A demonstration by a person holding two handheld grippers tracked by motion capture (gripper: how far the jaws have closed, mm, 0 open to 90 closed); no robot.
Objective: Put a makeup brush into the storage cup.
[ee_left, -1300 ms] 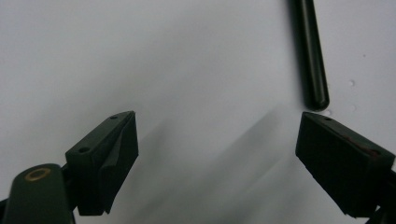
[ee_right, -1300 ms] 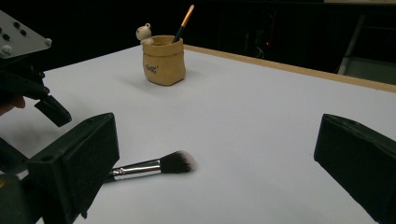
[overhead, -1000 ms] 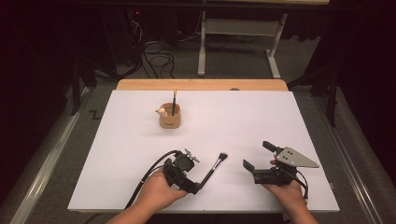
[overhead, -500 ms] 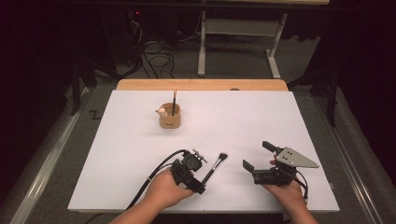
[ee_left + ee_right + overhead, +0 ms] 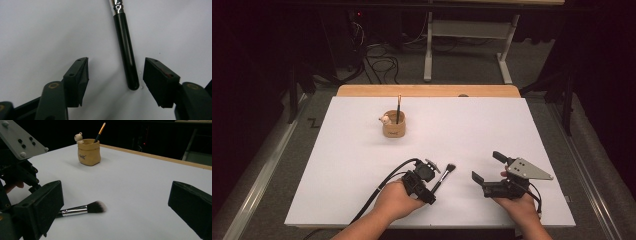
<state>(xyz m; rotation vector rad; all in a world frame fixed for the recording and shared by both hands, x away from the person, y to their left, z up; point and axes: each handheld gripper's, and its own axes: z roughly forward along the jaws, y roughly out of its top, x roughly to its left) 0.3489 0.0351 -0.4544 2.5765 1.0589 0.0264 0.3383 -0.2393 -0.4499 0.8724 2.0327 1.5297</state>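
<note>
The left gripper view shows the makeup brush's (image 5: 126,47) glossy black handle lying between the left gripper's (image 5: 116,75) closing jaws, neither pad touching it. The right gripper view shows its silver ferrule and dark, pale-tipped bristles near the white surface's (image 5: 492,125) front edge. The right gripper's (image 5: 488,167) jaws stand spread, empty.

both forearms come in from the near edge of the high view. the left hand (image 5: 398,201) sits near the middle, wrapped round the left gripper (image 5: 435,182), which points far and to the right, low and nearly level. its 2 jaws have just been closing and stand partly apart, their pads pressing on nothing. a black cable trails from it back to the near left. the right hand (image 5: 518,205) sits to the right and holds the right gripper (image 5: 487,167) pointing left, its 2 jaws spread wide, the grey 3-cornered plate on top.
</note>
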